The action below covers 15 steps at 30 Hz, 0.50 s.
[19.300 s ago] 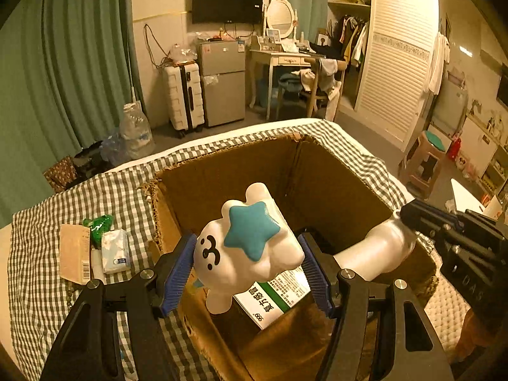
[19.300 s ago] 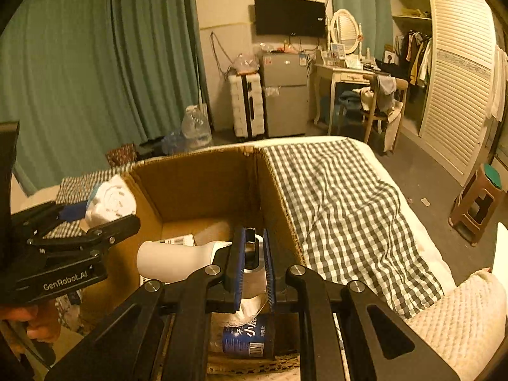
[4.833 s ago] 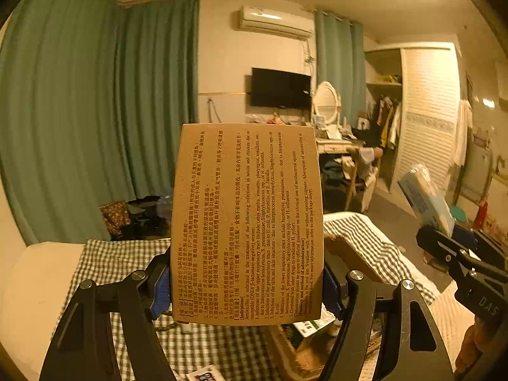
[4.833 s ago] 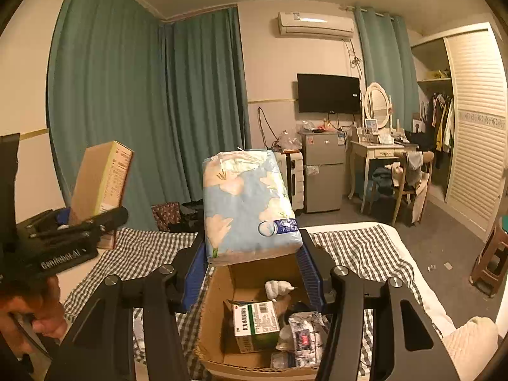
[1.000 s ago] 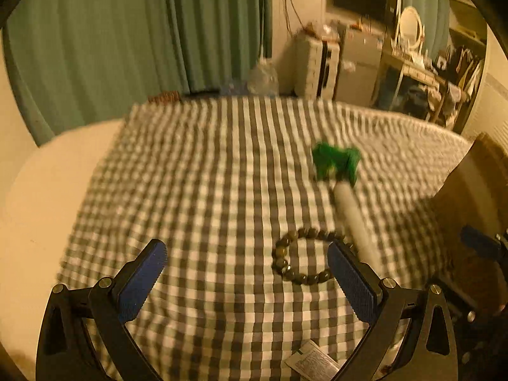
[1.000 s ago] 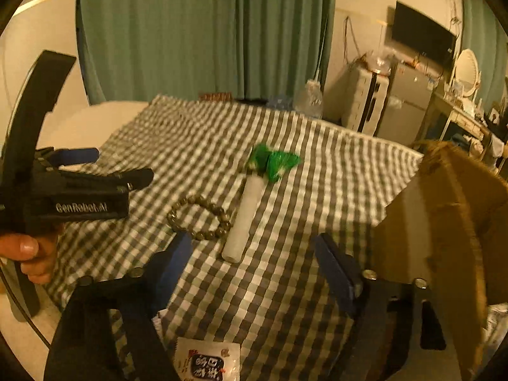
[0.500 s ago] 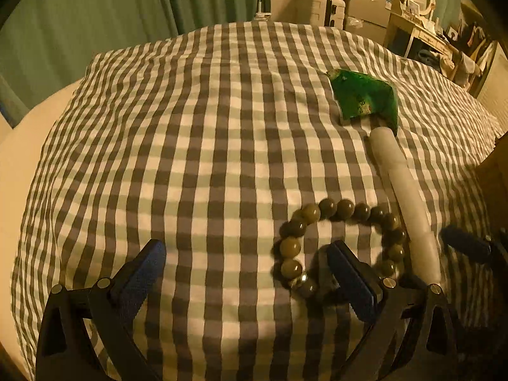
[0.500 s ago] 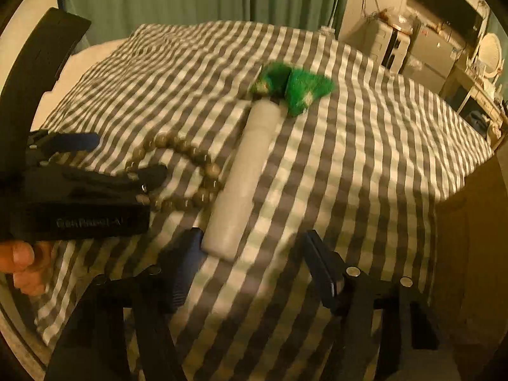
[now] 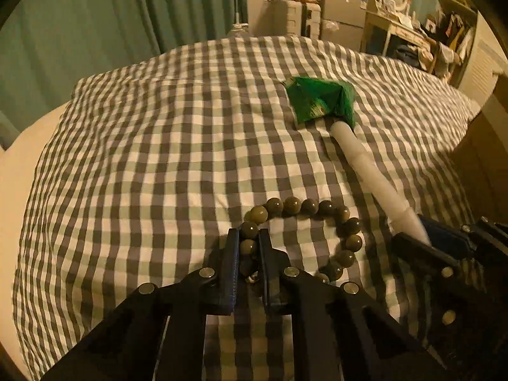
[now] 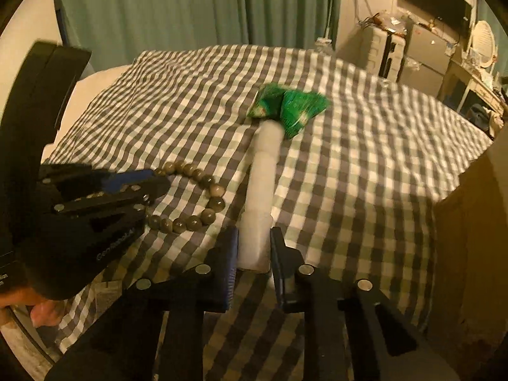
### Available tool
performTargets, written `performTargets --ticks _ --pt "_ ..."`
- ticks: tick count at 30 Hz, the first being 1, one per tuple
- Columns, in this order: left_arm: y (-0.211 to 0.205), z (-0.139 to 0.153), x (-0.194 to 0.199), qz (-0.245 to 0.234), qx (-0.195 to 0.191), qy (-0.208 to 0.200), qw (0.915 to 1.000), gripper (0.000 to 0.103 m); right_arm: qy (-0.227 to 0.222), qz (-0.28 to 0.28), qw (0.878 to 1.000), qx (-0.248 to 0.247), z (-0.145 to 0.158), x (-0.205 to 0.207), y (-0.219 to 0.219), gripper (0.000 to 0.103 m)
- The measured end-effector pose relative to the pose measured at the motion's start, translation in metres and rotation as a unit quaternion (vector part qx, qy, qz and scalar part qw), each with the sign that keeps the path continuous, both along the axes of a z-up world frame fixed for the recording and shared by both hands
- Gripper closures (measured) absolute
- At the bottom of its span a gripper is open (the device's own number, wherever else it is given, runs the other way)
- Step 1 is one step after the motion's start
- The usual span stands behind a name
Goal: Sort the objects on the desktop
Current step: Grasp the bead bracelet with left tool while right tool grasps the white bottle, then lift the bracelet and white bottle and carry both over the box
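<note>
Left wrist view. My left tool (image 9: 248, 250) has just closed: its jaws, wide apart half a second ago, now stand together with the near-left beads of the bead bracelet (image 9: 301, 238) pinched between the pads. The bracelet lies as a loop on the checked bedspread (image 9: 143, 165), so I judge this item secured and ready to lift. Beside it on the right, the white tube (image 9: 371, 177) runs from lower right to upper left, its far end touching the green packet (image 9: 320, 101). My right tool (image 9: 425, 244) comes in from the right edge at the tube's near end.

Right wrist view. My right tool (image 10: 254, 254) has been closing in the same interval; the jaws now flank the near end of the white tube (image 10: 262, 187), pads at or just touching its sides. The tube's long axis points away from the camera, slightly right, toward the green packet (image 10: 287, 108). The bead bracelet (image 10: 197, 197) lies just left of the tube, its far side under my left tool (image 10: 139, 187). Both pickups look nearly complete; the cardboard box (image 10: 473, 222) stands at the right.
</note>
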<state>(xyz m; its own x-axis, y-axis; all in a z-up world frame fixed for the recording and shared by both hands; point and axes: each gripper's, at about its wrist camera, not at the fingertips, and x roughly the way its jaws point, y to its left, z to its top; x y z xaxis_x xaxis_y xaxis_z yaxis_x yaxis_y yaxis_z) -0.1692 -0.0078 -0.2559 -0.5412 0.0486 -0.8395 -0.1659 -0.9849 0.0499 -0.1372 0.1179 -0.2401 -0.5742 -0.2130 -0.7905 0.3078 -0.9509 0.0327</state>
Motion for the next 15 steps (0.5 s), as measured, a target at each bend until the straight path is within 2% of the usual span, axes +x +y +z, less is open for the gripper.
performTargets --ticks 7,15 --pt "-0.021 0.027 0.007 0.030 0.024 0.019 0.9991 0.092 0.032 -0.014 0.999 -0.028 0.029 0.011 0.010 0.085" --pt "-0.026 0.086 0.038 0.038 0.051 0.067 0.9957 0.092 0.064 -0.011 0.997 -0.050 0.067 0.038 0.011 0.085"
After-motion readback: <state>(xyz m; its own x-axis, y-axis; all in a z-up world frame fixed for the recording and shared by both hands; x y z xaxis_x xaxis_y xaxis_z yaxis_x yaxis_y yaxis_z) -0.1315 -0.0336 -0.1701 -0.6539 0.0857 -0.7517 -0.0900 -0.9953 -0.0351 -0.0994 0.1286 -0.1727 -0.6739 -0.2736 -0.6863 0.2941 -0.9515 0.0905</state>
